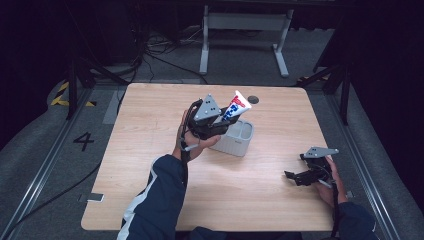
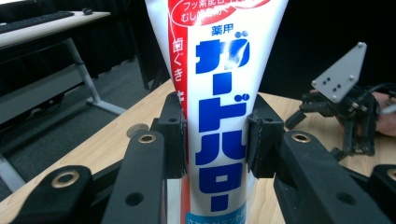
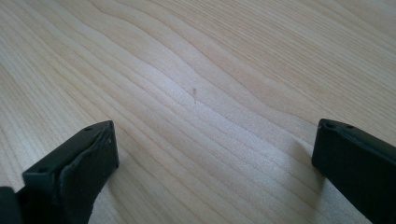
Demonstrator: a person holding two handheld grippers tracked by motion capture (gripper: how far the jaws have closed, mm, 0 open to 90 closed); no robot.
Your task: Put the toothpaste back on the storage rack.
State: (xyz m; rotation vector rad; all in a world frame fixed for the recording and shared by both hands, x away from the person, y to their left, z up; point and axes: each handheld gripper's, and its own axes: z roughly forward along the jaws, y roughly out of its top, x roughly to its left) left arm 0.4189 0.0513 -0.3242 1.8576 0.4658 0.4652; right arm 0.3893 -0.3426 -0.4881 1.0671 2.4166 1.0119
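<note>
Underneath, pale wooden table (image 1: pixel 150 150) stands on grey floor (image 1: pixel 45 165).

Glossy plastic tube (image 2: pixel 219 116), matt wood table (image 1: pixel 150 150)

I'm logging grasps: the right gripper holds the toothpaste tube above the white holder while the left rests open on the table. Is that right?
No, the sides are swapped. The left gripper holds the toothpaste tube above the white holder, as the left gripper view shows; the right gripper rests open on the table.

bare table (image 1: pixel 150 150) all round, white holder (image 1: pixel 237 139) mid-table
</note>
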